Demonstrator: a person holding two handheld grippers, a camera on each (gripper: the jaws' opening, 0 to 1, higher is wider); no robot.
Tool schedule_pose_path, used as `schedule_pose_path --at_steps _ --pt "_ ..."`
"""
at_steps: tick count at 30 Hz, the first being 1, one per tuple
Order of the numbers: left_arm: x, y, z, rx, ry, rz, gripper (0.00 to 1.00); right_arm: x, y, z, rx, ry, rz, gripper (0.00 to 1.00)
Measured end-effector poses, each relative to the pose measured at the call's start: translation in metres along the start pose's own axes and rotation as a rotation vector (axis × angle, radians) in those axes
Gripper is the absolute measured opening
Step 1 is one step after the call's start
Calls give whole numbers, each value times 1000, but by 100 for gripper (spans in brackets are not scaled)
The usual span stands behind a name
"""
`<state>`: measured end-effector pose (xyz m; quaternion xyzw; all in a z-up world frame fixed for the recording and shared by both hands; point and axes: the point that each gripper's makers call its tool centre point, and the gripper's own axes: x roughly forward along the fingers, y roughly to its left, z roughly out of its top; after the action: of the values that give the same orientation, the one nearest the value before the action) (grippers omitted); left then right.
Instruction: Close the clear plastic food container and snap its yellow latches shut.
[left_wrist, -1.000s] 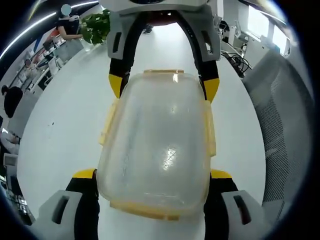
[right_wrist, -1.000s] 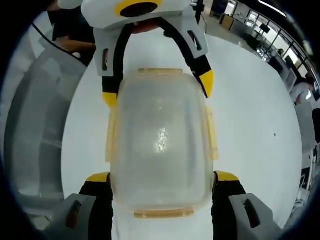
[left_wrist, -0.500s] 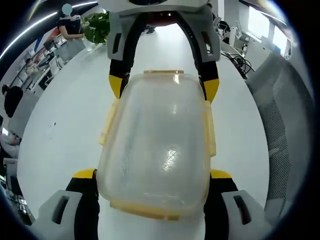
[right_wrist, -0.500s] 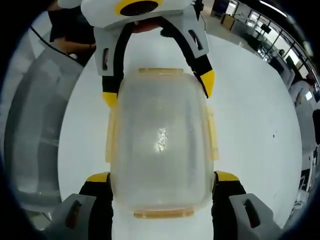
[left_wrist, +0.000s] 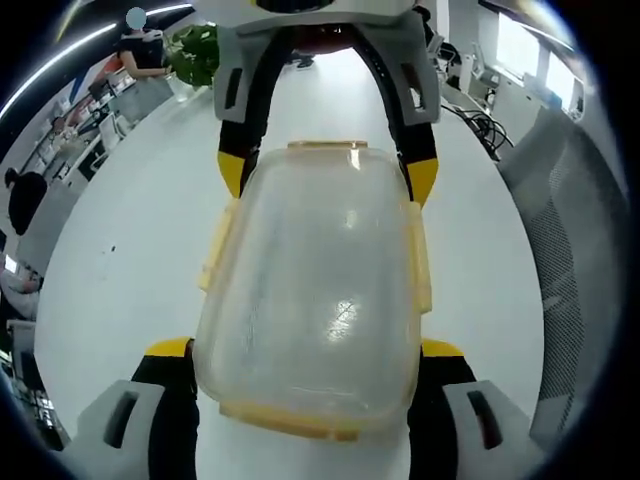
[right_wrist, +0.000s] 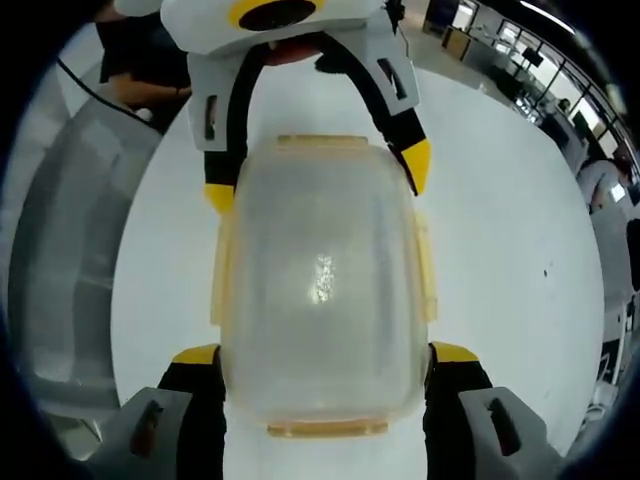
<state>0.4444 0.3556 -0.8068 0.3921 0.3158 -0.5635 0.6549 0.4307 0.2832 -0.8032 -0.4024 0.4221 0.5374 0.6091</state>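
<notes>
- The clear plastic container (left_wrist: 312, 290) sits in the middle of the left gripper view on the white table (left_wrist: 130, 250), its lid down on the base, so closing looks done
- Its yellow latches (left_wrist: 421, 255) run along the container's long sides and both short ends; they seem to lie flat against the walls, though whether each has clicked home cannot be told through the fisheye
- The left gripper (left_wrist: 305, 350) rises from the bottom of its view with yellow-tipped jaws spread wide, one at each lower corner of the container; it looks parted and bracketing the short end, and whether the tips press the walls is unclear
- The right gripper (right_wrist: 325, 355) stands the same way at the bottom of its view, jaws apart on either side of the container's near end
- Each gripper also appears at the top centre of the other's view, astride the far end
- Judgement: the task is near its end; what may be left is confirming the end latches and letting go
</notes>
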Motion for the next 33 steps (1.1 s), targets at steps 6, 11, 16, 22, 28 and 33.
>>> schedule_pose_path --at_steps 6,11,16,22,28,33 --pt "0 2 0 1 -2 -1 88 0 -2 1 2 -2 -1 82" --pt "-1 1 0 1 0 1 88 0 -1 1 2 -1 -3 82" --pt "-1 1 0 4 3 4 88 0 -1 1 7 -3 -1 83" --pt "-1 2 -2 11 21 15 89 -3 -1 1 17 -15 -17 83" --pt "-8 1 -5 -21 18 45 92 -3 4 -11 58 -17 -50 91" --pt "-13 3 -6 -109 -12 61 93 -8 5 -18 137 -51 -95 96"
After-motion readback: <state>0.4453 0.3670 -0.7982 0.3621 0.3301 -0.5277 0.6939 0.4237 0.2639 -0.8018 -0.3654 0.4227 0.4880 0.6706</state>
